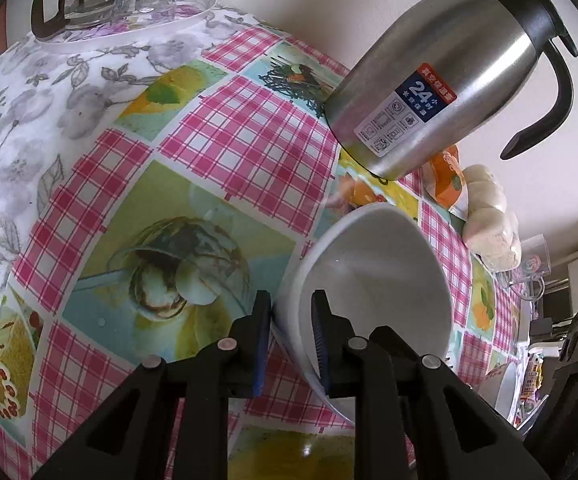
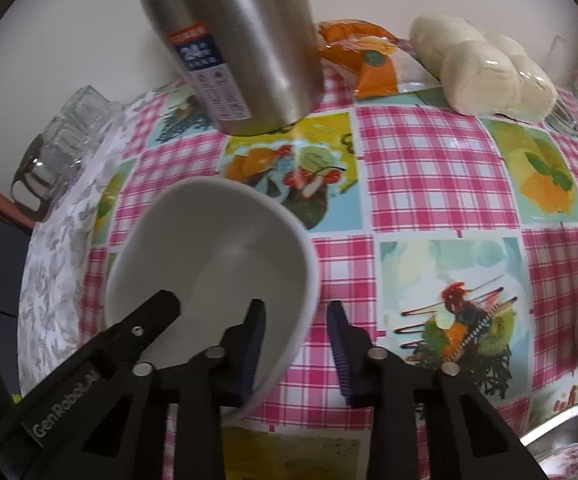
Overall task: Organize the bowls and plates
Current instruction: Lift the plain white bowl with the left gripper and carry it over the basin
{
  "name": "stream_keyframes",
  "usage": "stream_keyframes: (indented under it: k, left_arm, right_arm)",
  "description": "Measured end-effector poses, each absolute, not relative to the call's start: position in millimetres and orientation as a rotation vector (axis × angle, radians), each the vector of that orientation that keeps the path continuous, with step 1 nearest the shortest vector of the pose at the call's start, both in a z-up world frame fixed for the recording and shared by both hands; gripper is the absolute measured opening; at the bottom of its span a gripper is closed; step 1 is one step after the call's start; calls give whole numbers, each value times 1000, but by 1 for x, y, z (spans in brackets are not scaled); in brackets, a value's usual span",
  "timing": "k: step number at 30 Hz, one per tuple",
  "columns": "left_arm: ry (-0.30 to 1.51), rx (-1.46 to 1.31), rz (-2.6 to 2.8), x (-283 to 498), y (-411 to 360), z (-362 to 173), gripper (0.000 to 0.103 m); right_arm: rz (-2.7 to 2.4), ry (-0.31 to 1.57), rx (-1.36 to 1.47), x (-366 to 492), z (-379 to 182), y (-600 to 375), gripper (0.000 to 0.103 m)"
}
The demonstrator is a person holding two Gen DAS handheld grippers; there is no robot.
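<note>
We are seeing the left gripper (image 1: 291, 308) clamping the white bowl's (image 1: 373, 264) near rim. The right gripper (image 2: 297, 320) is straddling the opposite rim, pads apart from it. A steel thermos (image 2: 233, 40) is standing at twelve o'clock on the checked tablecloth (image 2: 429, 176).

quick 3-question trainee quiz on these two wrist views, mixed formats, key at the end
1. True or false: the steel flask lies on its side.
2. What is the left claw clamped on? A) white bowl rim B) flask handle C) glass mug
3. How many claws have a finger inside the bowl?
Key: 1 false, it stands upright on the tablecloth. 2 A. 3 two; the right claw straddles the rim too, its outer pad clear of the wall.
</note>
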State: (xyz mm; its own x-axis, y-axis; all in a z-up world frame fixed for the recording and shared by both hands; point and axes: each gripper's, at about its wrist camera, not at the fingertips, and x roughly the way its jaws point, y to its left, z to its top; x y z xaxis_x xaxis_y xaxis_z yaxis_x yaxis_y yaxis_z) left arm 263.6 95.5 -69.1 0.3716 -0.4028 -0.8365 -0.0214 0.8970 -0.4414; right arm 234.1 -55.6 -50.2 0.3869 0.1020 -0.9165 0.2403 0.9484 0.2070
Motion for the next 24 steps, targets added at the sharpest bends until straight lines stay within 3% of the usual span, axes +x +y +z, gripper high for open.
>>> stream_keyframes:
  k: [12, 24]
  left_arm:
    - [1154, -376, -274, 251, 95, -46, 21]
    - [1012, -302, -362, 194, 67, 37, 20]
  right_arm:
    - [-55, 1147, 360, 218, -35, -58, 27]
    - [-53, 981, 365, 162, 56, -89, 27]
